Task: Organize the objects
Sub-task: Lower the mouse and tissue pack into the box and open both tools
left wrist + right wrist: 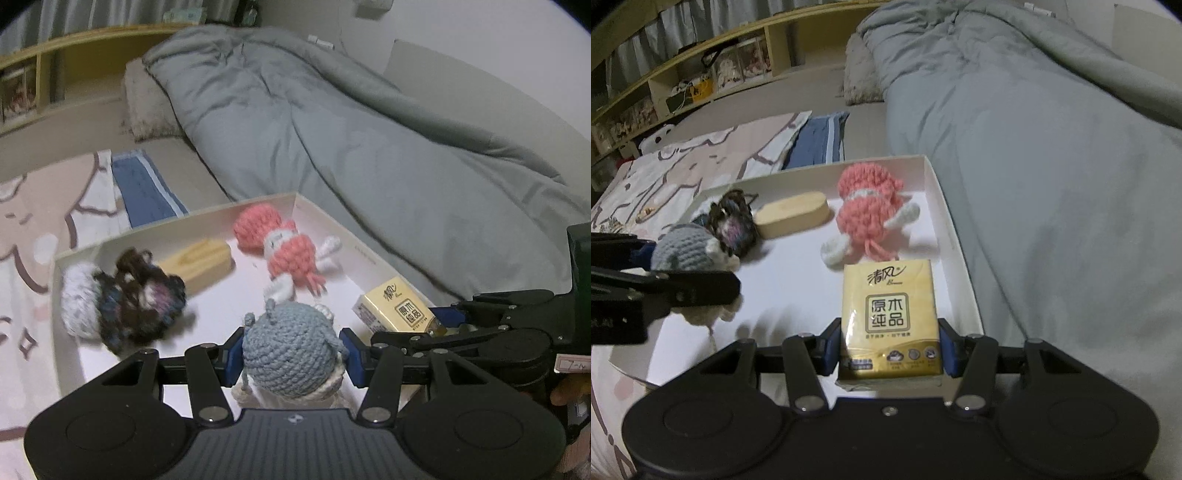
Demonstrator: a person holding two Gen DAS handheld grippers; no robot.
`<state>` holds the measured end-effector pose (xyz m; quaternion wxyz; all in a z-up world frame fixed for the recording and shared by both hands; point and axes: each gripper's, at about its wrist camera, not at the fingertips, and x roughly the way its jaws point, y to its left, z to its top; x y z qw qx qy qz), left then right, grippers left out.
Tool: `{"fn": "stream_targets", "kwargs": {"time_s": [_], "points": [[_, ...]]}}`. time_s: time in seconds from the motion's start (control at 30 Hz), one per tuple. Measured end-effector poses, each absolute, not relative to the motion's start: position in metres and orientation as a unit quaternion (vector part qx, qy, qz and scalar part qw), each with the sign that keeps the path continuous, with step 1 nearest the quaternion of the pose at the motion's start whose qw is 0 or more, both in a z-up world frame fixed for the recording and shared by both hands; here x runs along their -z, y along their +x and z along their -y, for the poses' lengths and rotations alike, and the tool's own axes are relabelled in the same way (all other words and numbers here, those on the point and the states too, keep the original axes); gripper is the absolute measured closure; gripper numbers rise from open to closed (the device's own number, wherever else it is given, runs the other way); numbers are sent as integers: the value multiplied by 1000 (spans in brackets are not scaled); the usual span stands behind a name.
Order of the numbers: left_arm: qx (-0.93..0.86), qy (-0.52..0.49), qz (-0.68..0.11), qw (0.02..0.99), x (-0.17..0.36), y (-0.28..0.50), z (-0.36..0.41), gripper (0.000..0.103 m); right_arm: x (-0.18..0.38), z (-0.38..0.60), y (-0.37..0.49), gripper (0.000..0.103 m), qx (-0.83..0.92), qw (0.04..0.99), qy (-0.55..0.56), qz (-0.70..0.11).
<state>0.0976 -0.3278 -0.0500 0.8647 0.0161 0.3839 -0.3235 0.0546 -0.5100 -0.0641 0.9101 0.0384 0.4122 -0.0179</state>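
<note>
A white shallow box [258, 208] [945, 206] lies on the bed. In it are a pink crochet doll [288, 251] [868, 206], a dark crochet doll [129, 299] [733, 221] and a wooden block [199, 264] [792, 218]. My left gripper [293, 356] is shut on a blue-grey crochet doll [290, 350] [685, 249], held over the box's near side. My right gripper [890, 345] is shut on a yellow tissue pack [890, 321] [395, 312] above the box's right part. The right gripper's black body [498, 328] reaches in from the right in the left wrist view.
A grey duvet [351, 129] [1052, 129] fills the bed right of the box. A patterned sheet [44, 221] and a folded blue cloth [144, 188] lie to the left. A fluffy pillow [147, 99] and wooden shelves [701, 74] stand beyond.
</note>
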Motion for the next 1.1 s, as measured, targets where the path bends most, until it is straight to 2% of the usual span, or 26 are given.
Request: {"fn": "stream_targets", "kwargs": {"time_s": [0.37,0.5,0.6,0.67,1.1], "points": [[332,-31,-417,846,65,110,353,50,74,516,52,48,13,910,22,-413],[341,-24,-417,842,65,108,361,49,71,515,51,36,-3,909,26,-416],[353,-23,-432,830,69,108,361,39,70,511,47,29,2,909,8,-416],[347,-28,-438,829,71,109,358,29,70,511,45,29,1,909,7,-417],[335,-20,-436,835,59,107,345,29,61,515,36,29,15,909,30,-415]]}}
